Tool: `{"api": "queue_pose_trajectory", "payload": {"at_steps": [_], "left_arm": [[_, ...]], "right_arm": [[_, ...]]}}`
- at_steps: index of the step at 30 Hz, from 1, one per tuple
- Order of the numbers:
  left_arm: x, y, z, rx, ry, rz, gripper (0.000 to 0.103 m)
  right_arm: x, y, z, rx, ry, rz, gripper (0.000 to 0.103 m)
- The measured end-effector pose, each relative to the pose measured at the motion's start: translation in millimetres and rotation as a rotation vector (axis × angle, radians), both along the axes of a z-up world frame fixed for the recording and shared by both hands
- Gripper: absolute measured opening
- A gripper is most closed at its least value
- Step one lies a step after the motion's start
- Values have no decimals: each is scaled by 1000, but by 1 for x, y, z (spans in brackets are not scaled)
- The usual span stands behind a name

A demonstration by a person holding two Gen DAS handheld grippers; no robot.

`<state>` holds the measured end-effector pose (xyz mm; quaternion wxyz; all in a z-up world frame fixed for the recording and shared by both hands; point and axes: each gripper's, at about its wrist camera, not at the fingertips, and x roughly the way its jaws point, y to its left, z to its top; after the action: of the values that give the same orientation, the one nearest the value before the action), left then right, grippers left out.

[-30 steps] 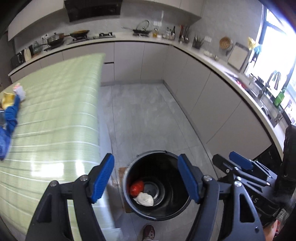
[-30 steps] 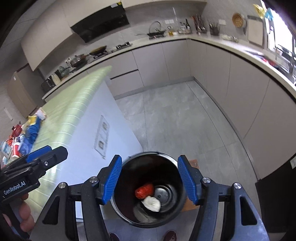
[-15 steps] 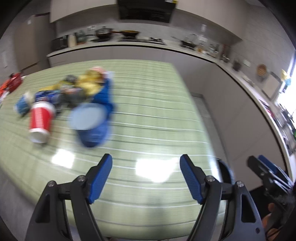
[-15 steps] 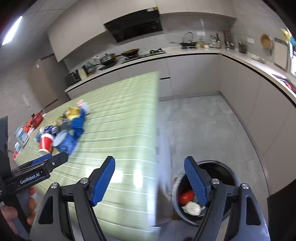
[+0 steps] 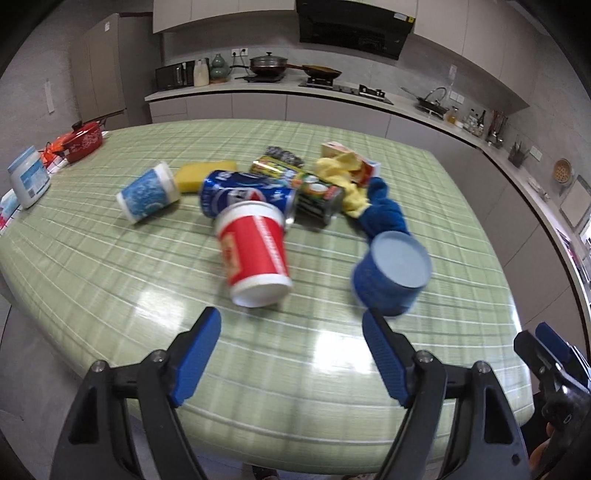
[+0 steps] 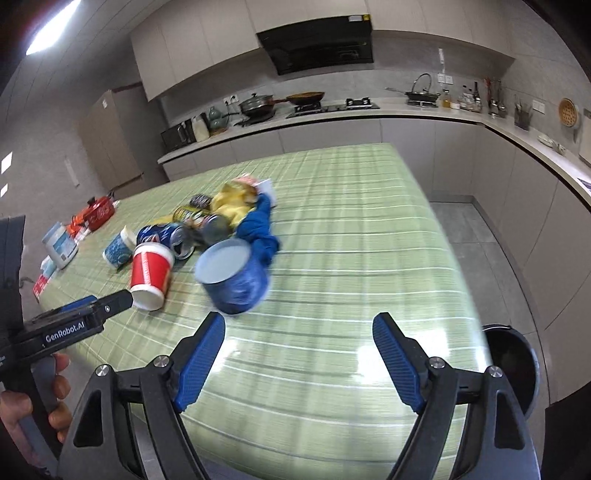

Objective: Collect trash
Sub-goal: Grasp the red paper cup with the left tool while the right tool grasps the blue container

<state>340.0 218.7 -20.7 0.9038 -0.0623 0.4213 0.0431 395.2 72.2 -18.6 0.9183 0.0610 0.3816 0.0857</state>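
We hold both grippers, left (image 5: 290, 354) and right (image 6: 299, 360), spread wide and empty above the table (image 5: 110, 266). On it, the red cup (image 5: 255, 254) lies nearest us, the blue tub (image 5: 391, 273) just right of it, cans, possibly three, behind. The bin (image 6: 511, 365) sits off the table's right edge.

A red pot (image 5: 83, 141) sits at the far left edge of the green checked tablecloth (image 5: 147, 258), with a white jar (image 5: 28, 176) nearer. Behind, pans (image 5: 269, 65) rest on the stove beneath a black range hood (image 5: 352, 27).
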Motion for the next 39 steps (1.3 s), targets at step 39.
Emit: {"api": "queue_pose_trajectory", "payload": {"at_steps": [39], "left_arm": [[89, 59, -48, -140, 98, -135, 69]], "right_arm": [[116, 107, -64, -104, 124, 43, 88]]}}
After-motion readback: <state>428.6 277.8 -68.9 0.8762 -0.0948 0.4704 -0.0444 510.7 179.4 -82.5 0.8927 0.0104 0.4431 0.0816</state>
